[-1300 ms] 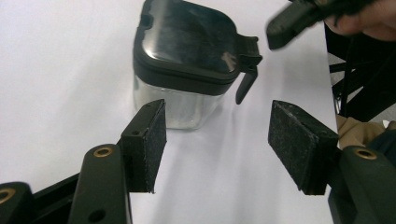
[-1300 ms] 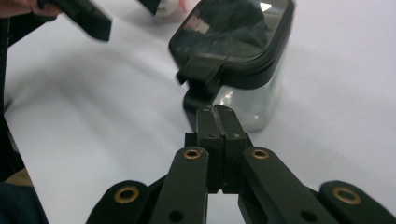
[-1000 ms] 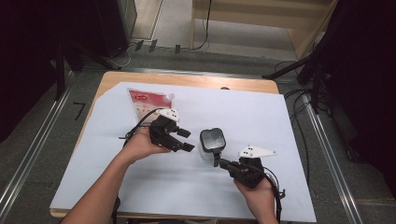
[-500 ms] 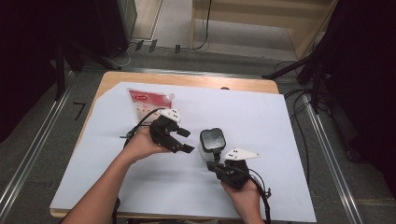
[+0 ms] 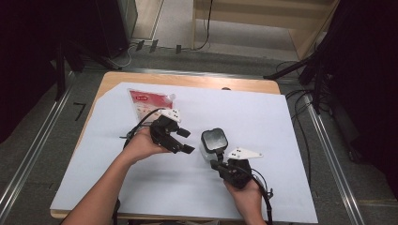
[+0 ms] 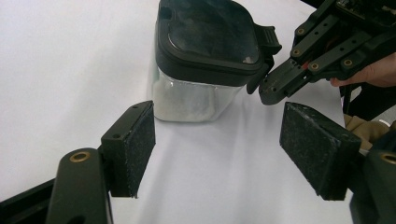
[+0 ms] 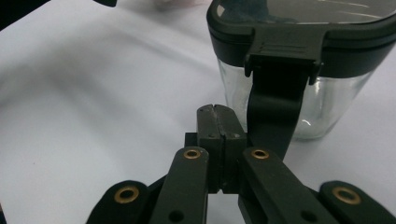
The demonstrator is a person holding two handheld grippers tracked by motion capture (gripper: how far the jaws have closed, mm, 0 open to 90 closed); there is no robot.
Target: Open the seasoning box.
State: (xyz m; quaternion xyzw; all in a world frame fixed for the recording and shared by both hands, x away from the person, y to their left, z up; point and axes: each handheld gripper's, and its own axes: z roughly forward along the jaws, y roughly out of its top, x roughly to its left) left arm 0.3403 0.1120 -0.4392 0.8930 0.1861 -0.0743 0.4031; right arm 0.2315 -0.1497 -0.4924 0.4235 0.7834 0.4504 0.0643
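The clear jar [image 5: 212,146] with dark lid stands upright on the white surface [image 5: 291,140], between both tongs. Left tongs [image 5: 184,140]: released, jaws just been opening, nothing between them. Right tongs [image 5: 217,165]: clenched empty, tips beside the lid's hanging latch [image 7: 276,112]. A red pouch [image 5: 149,104] lies farther back

bright even light, dark surroundings

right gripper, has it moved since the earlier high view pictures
Yes. The right gripper, jaws shut, has shifted left and slightly toward the table's near edge, closing on the clear glass jar with the black lid, which stands at the same spot.
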